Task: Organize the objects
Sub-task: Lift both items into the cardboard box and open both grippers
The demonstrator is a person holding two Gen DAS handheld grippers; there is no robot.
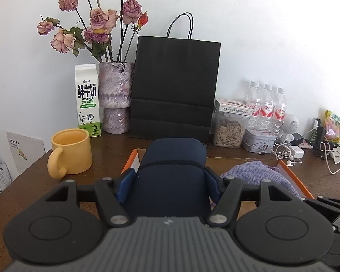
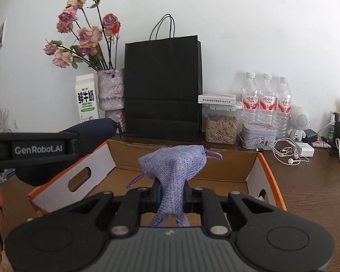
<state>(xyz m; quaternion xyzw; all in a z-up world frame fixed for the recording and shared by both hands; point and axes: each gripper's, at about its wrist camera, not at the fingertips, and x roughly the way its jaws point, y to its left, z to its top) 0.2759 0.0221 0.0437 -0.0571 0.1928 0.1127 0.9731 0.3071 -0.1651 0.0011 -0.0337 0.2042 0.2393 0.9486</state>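
My left gripper [image 1: 168, 185] is shut on a dark navy zip case [image 1: 174, 172], which juts forward between the blue pads over the near left part of an open cardboard box [image 1: 133, 158]. My right gripper [image 2: 171, 195] is shut on the neck of a lilac burlap drawstring pouch [image 2: 176, 165], held above the same orange-edged box [image 2: 256, 172]. In the right wrist view the left gripper's side [image 2: 36, 150] and the navy case [image 2: 95, 128] show at the left, over the box's left flap. The pouch [image 1: 258, 174] also shows in the left wrist view.
On the brown wooden table [image 2: 310, 181], along the white wall, stand a milk carton [image 1: 87, 99], a vase of dried roses [image 1: 116, 97], a black paper bag [image 1: 174, 86], a seed jar [image 1: 229, 131], three water bottles [image 2: 266, 104], a tin [image 2: 258, 138] and earphone cables [image 2: 285, 151]. A yellow mug [image 1: 70, 154] stands left of the box.
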